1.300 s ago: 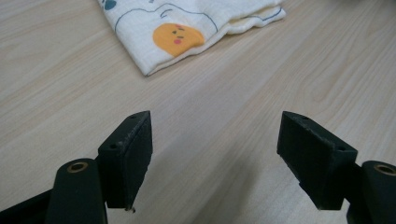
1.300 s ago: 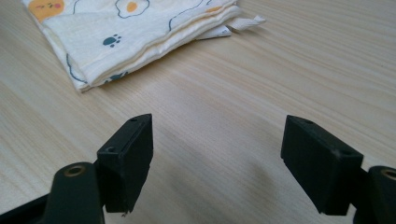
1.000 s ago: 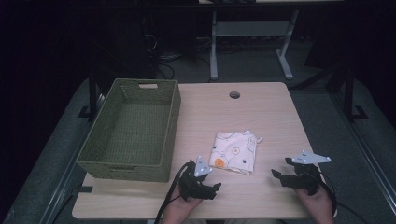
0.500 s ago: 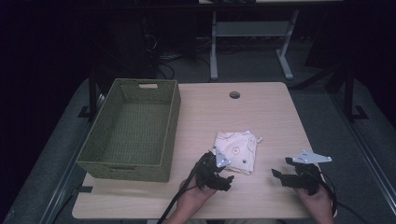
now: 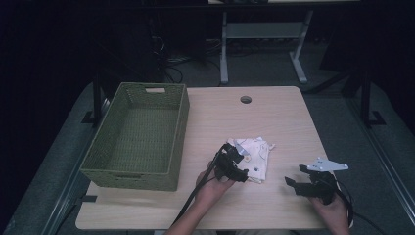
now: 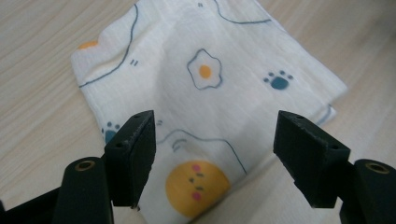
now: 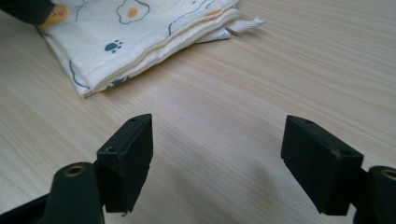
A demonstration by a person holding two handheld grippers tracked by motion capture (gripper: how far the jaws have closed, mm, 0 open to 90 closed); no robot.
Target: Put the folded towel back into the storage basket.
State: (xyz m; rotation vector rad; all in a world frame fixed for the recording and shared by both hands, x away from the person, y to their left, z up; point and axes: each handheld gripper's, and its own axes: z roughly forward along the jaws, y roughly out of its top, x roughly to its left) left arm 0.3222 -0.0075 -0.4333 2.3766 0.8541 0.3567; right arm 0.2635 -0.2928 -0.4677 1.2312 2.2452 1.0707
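1. Two tongs are in use over a light wooden table (image 5: 274, 115).
2. Folded cloth (image 5: 255, 154): cream muslin printed with fried eggs, paw marks and a yellow face; it lies flat on the table, near the front edge, right of centre.
3. Left tongs (image 5: 238, 164): jaws wide apart, poised over the near left corner of the cloth. In the left gripper view (image 6: 212, 154) the jaws straddle the yellow face print; contact with the cloth cannot be confirmed.
4. Right tongs (image 5: 296, 176): jaws wide apart, holding nothing, over bare table to the right of the cloth and apart from it.
5. Green woven basket (image 5: 166, 174): stands at the left of the table, well apart from the cloth.
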